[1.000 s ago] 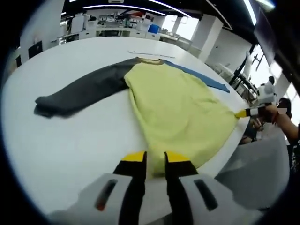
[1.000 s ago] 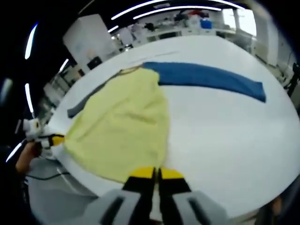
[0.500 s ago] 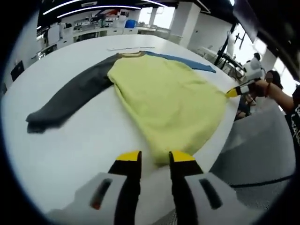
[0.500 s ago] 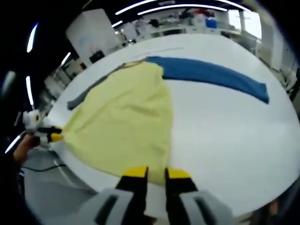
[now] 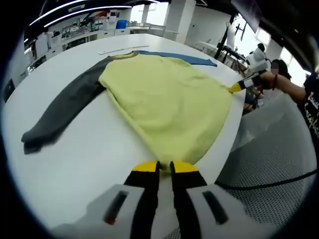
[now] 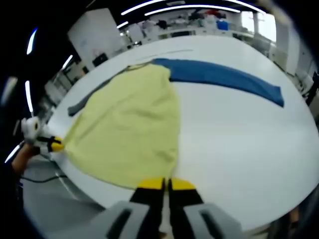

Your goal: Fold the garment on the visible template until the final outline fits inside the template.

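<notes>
Garment (image 5: 164, 104): yellow body with 1 grey sleeve (image 5: 60, 109) and 1 blue sleeve (image 6: 224, 79), spread flat on the white table (image 5: 70, 164), hem at the near edge.
Left gripper (image 5: 159, 167): jaws clenched on the hem's left corner.
Right gripper (image 6: 166, 185): jaws clenched on the hem's right corner.
Far side: white strip (image 5: 122, 49) beyond the collar.

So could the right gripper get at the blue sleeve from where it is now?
Probably yes: the blue sleeve lies flat on bare white table, unobstructed, but the right gripper looks shut on the yellow hem.
</notes>
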{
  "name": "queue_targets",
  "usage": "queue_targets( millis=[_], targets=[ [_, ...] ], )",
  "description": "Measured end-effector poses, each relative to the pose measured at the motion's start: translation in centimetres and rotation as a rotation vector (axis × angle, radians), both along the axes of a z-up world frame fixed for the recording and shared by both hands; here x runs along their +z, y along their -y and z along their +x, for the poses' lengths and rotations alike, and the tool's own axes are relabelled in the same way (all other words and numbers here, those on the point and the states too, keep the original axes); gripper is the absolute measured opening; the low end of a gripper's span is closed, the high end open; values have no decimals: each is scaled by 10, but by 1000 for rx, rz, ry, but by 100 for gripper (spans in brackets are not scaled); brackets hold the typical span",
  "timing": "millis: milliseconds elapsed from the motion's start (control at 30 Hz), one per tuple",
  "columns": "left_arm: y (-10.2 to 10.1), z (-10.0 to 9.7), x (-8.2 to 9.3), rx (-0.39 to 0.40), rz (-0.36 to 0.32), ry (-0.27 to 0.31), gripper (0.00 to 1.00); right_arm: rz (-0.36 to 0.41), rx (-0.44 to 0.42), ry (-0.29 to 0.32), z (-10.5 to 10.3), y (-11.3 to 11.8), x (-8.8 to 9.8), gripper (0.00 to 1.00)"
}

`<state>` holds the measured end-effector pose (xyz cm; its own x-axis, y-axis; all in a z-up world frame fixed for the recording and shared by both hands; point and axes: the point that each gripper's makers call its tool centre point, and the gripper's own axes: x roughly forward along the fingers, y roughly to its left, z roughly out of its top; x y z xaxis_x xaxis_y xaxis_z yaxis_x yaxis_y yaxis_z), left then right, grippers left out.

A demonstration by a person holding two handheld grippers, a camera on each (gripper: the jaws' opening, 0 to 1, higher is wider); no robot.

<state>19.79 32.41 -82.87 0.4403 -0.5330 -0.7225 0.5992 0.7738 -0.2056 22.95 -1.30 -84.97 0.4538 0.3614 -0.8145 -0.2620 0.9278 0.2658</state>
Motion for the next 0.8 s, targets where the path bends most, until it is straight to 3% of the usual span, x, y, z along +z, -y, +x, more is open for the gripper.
queue_targets(
  millis=[100, 300, 433, 533, 800],
  targets=[
    [2, 1, 6, 18, -18, 4, 2, -1, -1, 3, 0, 1, 3, 0],
    [-6, 3, 23, 255, -125, -75, 1, 5, 10, 30, 2, -2, 25, 0],
    [-19, 0, 14, 281, -17, -89, 1, -1, 23, 37, 4, -3, 32, 0],
    [-23, -3, 1, 311, 59, -126, 0, -6, 20, 42, 9, -2, 26, 0],
    [-24, -3, -15, 320, 142, -132, 1, -21, 7, -4, 1, 3, 7, 0]
  ],
)
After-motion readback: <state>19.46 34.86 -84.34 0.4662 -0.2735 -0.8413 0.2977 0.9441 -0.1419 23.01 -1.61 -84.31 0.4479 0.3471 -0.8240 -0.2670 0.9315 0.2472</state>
